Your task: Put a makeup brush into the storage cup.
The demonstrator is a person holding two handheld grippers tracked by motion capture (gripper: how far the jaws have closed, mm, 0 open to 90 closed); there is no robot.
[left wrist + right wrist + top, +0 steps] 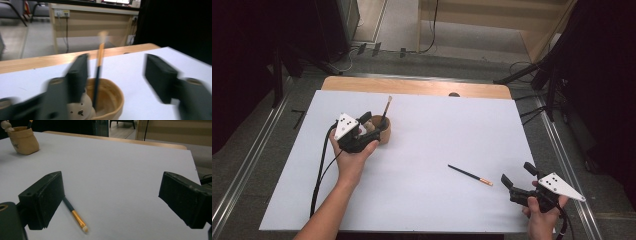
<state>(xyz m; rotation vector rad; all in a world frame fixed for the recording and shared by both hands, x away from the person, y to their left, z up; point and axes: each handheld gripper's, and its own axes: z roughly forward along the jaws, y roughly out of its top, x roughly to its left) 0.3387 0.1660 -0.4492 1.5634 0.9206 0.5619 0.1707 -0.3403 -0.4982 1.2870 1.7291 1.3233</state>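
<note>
Toward the left side of the white table point(422, 150), nearer the far edge than the near one: a tan cup point(383, 131) with one brush point(385, 112) standing in it, tilted a little, bristle end up. Beside that cup, touching or nearly so, the left gripper point(373, 123), carried by the left hand point(353, 159). Jaws released, spread wide, nothing pressed between them. Seen from the left gripper view: same brush point(99, 65) upright in the gap, close to one jaw but free of both, dark lower shaft dropping into the cup point(113, 98); a pale rounded piece point(80, 110) with small holes resting at the cup's near rim; blur over jaws and bristles.

Toward the near right part of the table: a second brush point(470, 175) lying flat, dark handle pointing to the middle, copper band and pale tip pointing to the right edge. Just beyond that tip, near the near right corner, the right gripper point(518, 181) in the right hand point(542, 212). Jaws released, wide apart, empty. Seen from the right gripper view: lying brush point(75, 216) on the table just beside one jaw, partly behind it, tip point(84, 228) toward the camera; tan cup point(23, 141) far off.
</note>
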